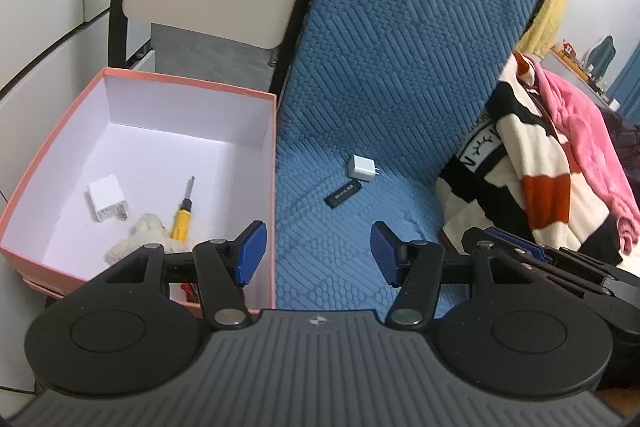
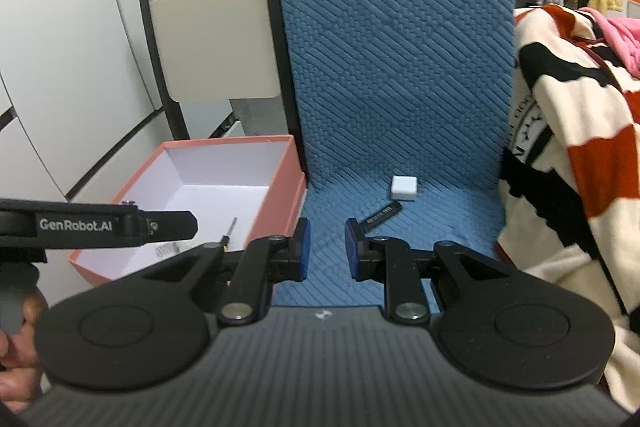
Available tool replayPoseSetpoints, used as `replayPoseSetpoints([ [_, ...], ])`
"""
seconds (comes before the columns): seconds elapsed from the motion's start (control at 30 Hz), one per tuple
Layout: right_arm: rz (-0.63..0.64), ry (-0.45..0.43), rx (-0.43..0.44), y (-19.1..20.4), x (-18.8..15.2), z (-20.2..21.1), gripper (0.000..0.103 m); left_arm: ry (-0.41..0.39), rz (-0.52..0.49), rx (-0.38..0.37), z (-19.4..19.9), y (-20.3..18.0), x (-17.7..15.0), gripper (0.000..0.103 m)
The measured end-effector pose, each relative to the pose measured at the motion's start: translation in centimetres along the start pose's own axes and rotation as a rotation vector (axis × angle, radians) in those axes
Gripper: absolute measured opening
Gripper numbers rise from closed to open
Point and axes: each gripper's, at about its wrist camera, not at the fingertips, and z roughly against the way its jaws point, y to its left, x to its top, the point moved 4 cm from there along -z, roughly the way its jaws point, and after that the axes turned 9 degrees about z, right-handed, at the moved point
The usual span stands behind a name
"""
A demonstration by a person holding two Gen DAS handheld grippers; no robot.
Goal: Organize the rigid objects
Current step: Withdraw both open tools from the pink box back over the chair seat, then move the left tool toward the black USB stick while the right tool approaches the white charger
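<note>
The black stick (image 2: 382,215) lies on the blue cushion (image 2: 440,219), just ahead of the right gripper (image 2: 327,247), its long axis slanted toward the white charger (image 2: 404,188). This gripper is nearly closed and empty; the left gripper (image 1: 318,253) is held apart, empty, beside the pink box (image 1: 60,163).

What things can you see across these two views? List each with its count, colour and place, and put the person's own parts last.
box: one, pink outside and white inside, open, left of the blue seat
charger in box: one, white
screwdriver: one, yellow handle, in box
plush toy: one, cream, in box
charger on seat: one, white, on the blue cushion
flat stick: one, black, beside that charger
blanket: one, cream, black and orange, right of seat
chair back: one, beige, behind box
left tool: one, black with blue pads, open, empty
right tool: one, same colours, narrow gap, empty
hand: one, lower left, right wrist view
</note>
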Motion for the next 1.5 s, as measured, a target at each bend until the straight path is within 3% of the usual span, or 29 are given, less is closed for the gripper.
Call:
replayPoseSetpoints([
  [0.53,0.001,-0.003,-0.082,-4.8,-5.9,3.3,0.023,-0.009,-0.08,-0.018,-1.3,-5.4,-5.6,0.063],
  [0.83,-0.017,-0.003,-0.088,-6.1,-8.6,3.6,0.023,0.003,-0.11,-0.016,-2.8,-6.3,-8.3,0.063],
  [1.07,-0.028,0.012,-0.096,-6.6,-10.7,2.4,0.023,0.002,-0.123,-0.002,-4.6,-5.6,-9.0,0.063],
  [1.23,-0.017,-0.002,-0.095,-6.2,-10.5,2.3,0.023,0.018,-0.171,0.011,-5.8,-5.7,-8.8,0.063],
  [1.5,-0.069,-0.002,-0.12,-8.0,-9.7,0.0,0.023,0.035,-0.165,0.0,-9.2,-6.0,-7.8,0.063],
])
